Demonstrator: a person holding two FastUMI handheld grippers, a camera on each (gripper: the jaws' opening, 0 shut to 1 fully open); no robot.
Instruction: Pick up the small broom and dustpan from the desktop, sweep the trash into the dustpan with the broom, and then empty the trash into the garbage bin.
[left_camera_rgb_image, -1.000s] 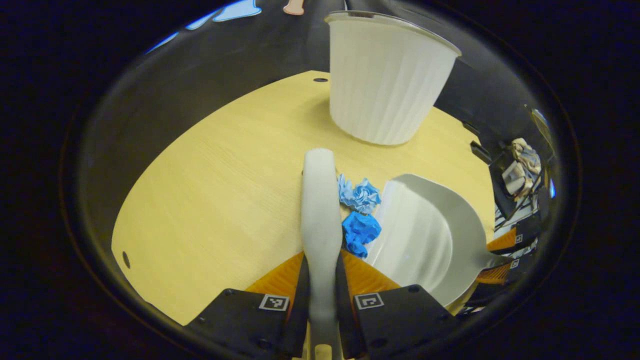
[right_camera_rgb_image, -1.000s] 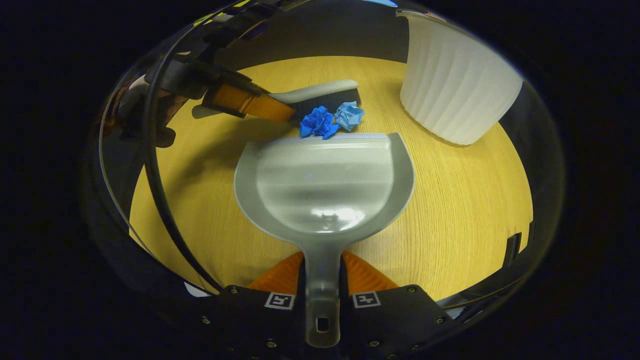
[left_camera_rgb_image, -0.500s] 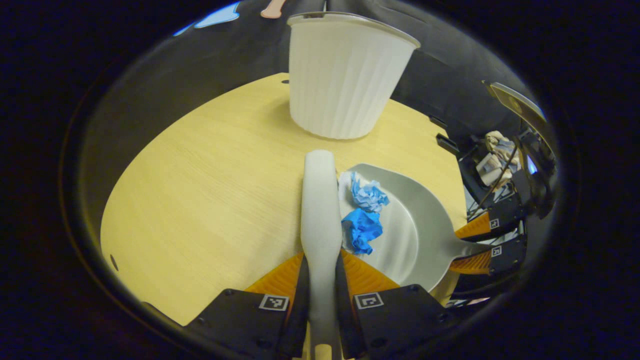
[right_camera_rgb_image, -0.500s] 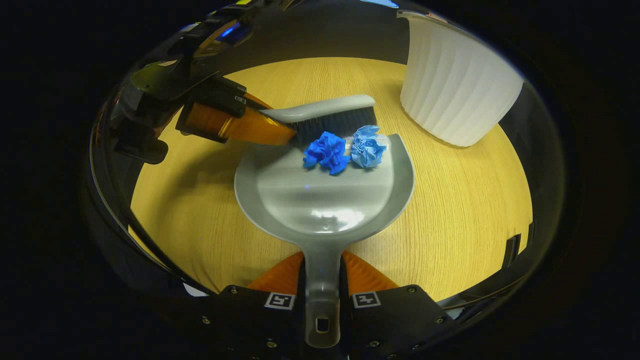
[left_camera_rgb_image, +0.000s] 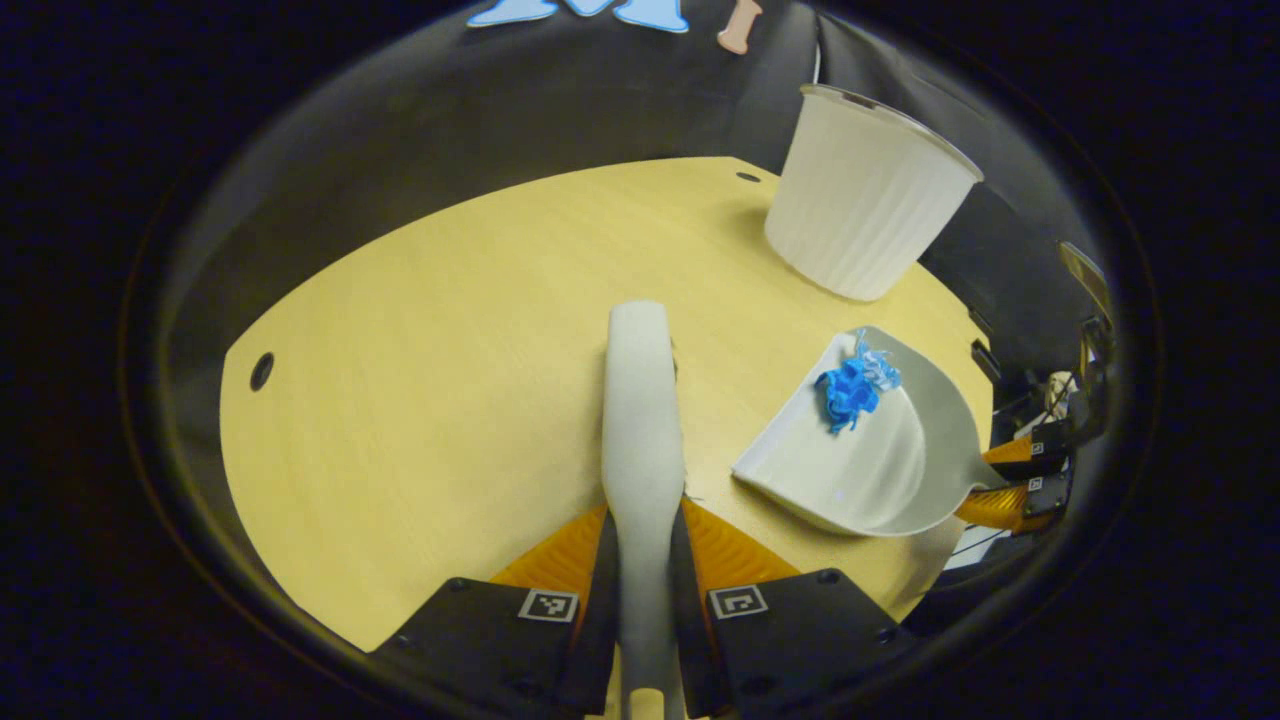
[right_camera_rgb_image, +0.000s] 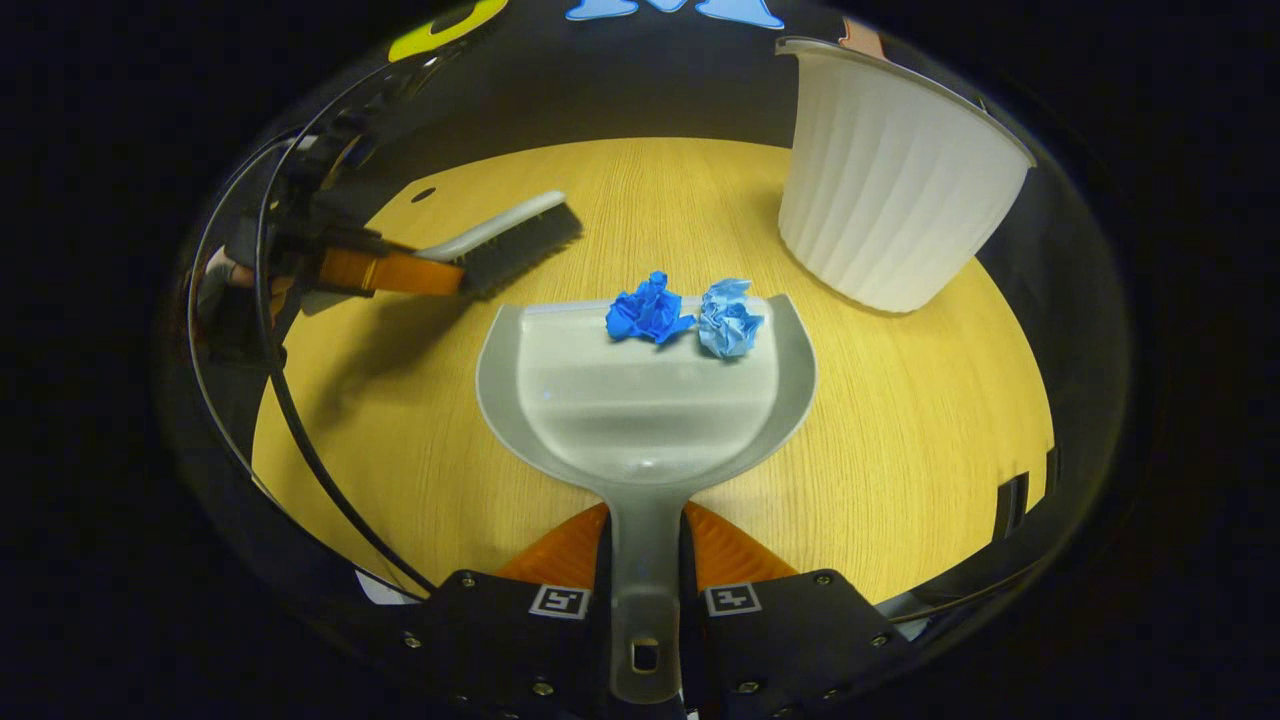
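At the left of the right gripper view, my left gripper (right_camera_rgb_image: 440, 275), pinching the broom (right_camera_rgb_image: 505, 240) by its handle, has swung the brush back off the dustpan (right_camera_rgb_image: 640, 400) since 0.5 s ago, leaving the 2 blue paper wads (right_camera_rgb_image: 685, 315) just inside its front lip, so I judge the sweep done and the tip-out next. My right gripper (right_camera_rgb_image: 645, 590) clamps the dustpan handle, pan near level, with the white garbage bin (right_camera_rgb_image: 890, 185) ahead to its right.
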